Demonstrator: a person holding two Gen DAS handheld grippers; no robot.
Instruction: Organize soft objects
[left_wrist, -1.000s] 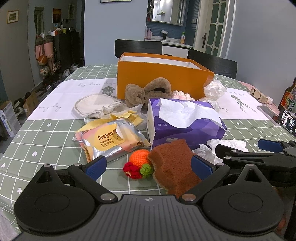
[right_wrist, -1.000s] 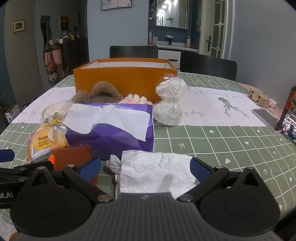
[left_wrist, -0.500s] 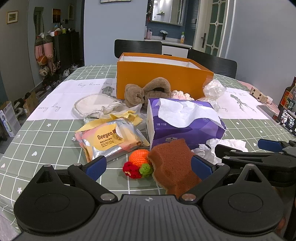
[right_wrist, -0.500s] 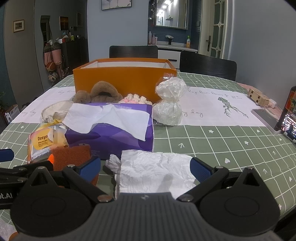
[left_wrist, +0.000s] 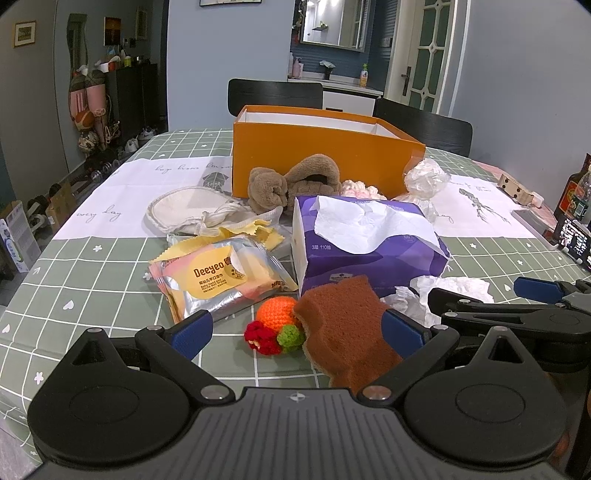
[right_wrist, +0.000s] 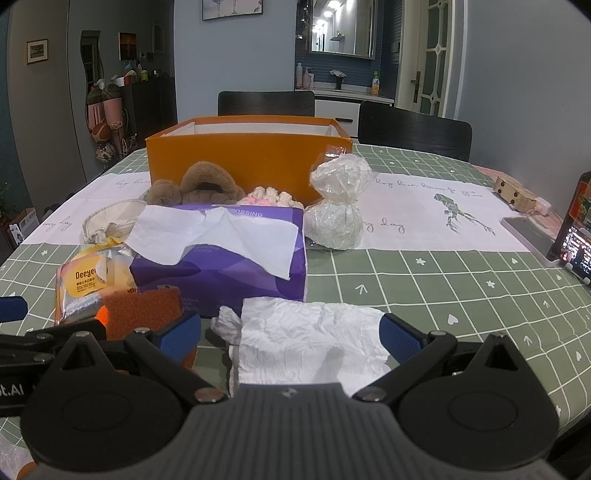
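Note:
An open orange box (left_wrist: 317, 158) (right_wrist: 236, 162) stands at the back of the table. In front of it lie a brown plush headband (left_wrist: 291, 182) (right_wrist: 199, 184), a purple tissue pack (left_wrist: 365, 240) (right_wrist: 225, 258), a wet-wipe packet (left_wrist: 218, 277), a crocheted fruit (left_wrist: 277, 325), a brown sponge (left_wrist: 347, 332) (right_wrist: 140, 310), a crumpled tissue (right_wrist: 306, 343) and a clear plastic bag (right_wrist: 338, 206). My left gripper (left_wrist: 295, 330) is open, low, with the fruit and sponge between its fingers. My right gripper (right_wrist: 290, 334) is open over the crumpled tissue; it also shows in the left wrist view (left_wrist: 517, 314).
A white cloth pouch (left_wrist: 188, 212) and yellow cloth (left_wrist: 240, 236) lie left of the headband; pink-white yarn (right_wrist: 269, 195) sits by the box. A phone on a stand (right_wrist: 574, 251) and a wooden block (right_wrist: 515, 194) are at the right. Two black chairs (right_wrist: 413, 129) stand behind.

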